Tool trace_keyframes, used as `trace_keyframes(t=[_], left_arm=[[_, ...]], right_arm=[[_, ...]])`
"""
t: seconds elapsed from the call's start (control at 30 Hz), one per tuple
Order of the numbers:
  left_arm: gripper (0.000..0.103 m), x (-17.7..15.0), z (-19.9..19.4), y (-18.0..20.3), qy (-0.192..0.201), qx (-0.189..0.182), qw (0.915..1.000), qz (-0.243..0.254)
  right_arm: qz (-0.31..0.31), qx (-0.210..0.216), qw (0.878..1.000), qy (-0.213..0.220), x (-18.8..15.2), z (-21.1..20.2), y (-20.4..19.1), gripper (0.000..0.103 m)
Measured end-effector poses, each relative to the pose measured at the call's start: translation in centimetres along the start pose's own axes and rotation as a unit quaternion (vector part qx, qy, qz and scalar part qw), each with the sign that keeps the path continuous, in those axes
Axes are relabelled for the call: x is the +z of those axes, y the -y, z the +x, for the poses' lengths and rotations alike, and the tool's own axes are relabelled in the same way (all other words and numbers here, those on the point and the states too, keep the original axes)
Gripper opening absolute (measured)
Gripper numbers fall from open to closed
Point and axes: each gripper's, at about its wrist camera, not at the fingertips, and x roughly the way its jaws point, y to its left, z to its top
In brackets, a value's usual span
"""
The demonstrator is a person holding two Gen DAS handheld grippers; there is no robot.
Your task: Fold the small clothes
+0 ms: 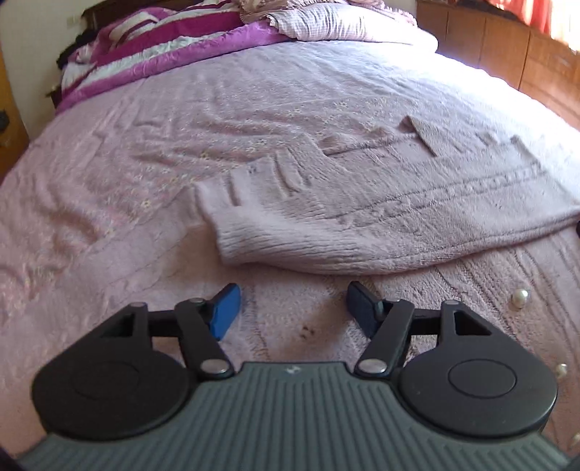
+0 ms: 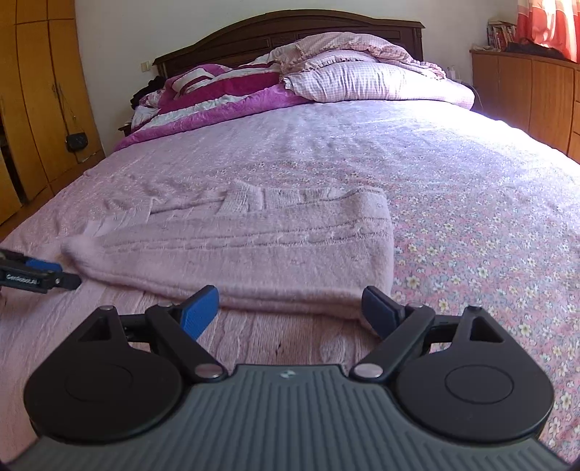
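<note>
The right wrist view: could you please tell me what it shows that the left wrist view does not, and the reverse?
Only the right wrist view shows the dark headboard, the wardrobe, the bare flowered bedsheet beside the knit, the right gripper with jaws open and empty, and the left gripper from outside.

Only the left wrist view shows pearl buttons on the lower layer of the knit and the left gripper head-on, open and empty.

Both show the folded pink sweater on the bed, the magenta quilt and the checked pillow.
</note>
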Motion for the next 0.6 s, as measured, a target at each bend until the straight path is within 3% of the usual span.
trace_keyframes(t=[0.13, 0.2, 0.33, 0.47, 0.53, 0.6], left_arm=[[0.077, 0.5, 0.9, 1.6, 0.012, 0.029, 0.9995, 0.007], [0.077, 0.8, 0.9, 1.7, 0.03, 0.056, 0.9979, -0.015], [0.077, 0.7, -0.7, 1.6, 0.072, 0.127, 0.9881, -0.05], [0.077, 0.1, -3.1, 0.9, 0.106, 0.172, 0.9775, -0.061], [0.075, -0.2, -4.0, 0.3, 0.108, 0.177, 0.9756, -0.073], [0.075, -0.5, -4.6, -0.5, 0.1, 0.156, 0.9788, -0.088]], right_arm=[[-0.001, -0.002, 1.0, -0.003, -0.5, 0.5, 0.1, 0.091], [0.003, -0.001, 1.0, -0.002, -0.5, 0.5, 0.1, 0.091], [0.006, 0.002, 1.0, 0.002, -0.5, 0.2, 0.4, 0.091], [0.005, 0.006, 1.0, 0.007, -0.4, 0.0, 0.9, 0.091], [0.006, 0.006, 1.0, 0.007, -0.5, 0.0, 1.0, 0.091], [0.005, 0.006, 1.0, 0.008, -0.5, 0.0, 0.9, 0.091]])
